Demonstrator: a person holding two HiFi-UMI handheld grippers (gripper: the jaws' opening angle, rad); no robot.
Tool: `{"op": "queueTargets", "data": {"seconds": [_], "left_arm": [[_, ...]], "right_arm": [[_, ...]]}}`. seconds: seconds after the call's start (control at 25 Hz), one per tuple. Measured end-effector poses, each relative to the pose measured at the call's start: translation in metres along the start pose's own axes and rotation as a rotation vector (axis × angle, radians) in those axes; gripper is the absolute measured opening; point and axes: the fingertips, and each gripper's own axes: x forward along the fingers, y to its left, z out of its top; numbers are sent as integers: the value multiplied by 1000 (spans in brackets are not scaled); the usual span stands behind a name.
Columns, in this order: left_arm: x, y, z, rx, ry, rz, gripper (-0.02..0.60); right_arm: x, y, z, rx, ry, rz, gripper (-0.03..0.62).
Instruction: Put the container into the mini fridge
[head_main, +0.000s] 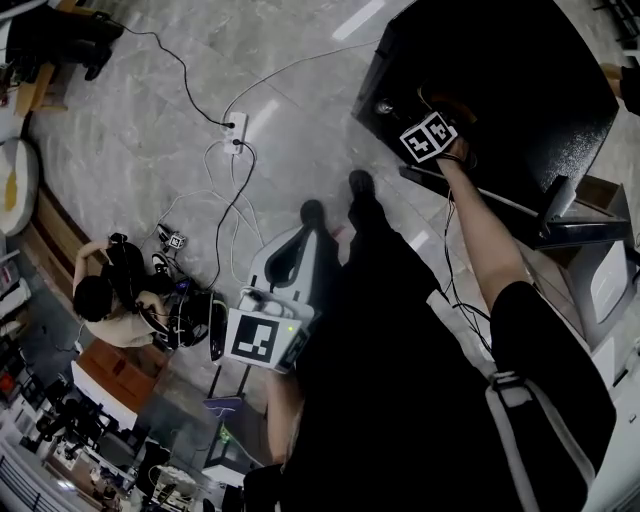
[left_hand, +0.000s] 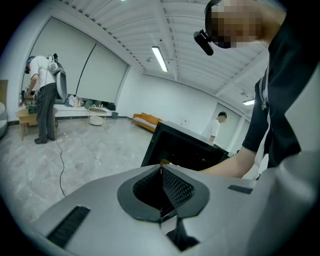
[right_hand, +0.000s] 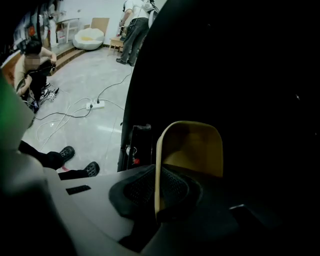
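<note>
A yellow container (right_hand: 197, 147) stands upright between the jaws of my right gripper (right_hand: 157, 192), whose pads press on its thin near wall. All round it is the dark inside of the black mini fridge (right_hand: 240, 75). In the head view the right gripper's marker cube (head_main: 428, 137) sits at the mouth of the mini fridge (head_main: 500, 90), and the container is hidden there. My left gripper (left_hand: 161, 187) is shut on nothing, held back near the body, with its marker cube (head_main: 262, 338) low in the head view. It faces the mini fridge (left_hand: 185, 147) from a distance.
A power strip (head_main: 237, 125) and loose cables lie on the marble floor left of the fridge. A person crouches (head_main: 110, 300) at the far left among gear. My own shoes (head_main: 312, 212) stand in front of the fridge. Another person (left_hand: 45, 100) stands by a far table.
</note>
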Motion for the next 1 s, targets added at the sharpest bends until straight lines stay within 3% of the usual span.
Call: {"op": "queueTargets", "data": {"seconds": [0.4,1.0], "left_arm": [[3,-4,-6,-16,7,0,34],[5,-3,-12,-30,12,16,34]], "right_arm": [[30,-15,-6,-98,55,-79,34],[42,-26,-6,-109,80,-128,81]]}}
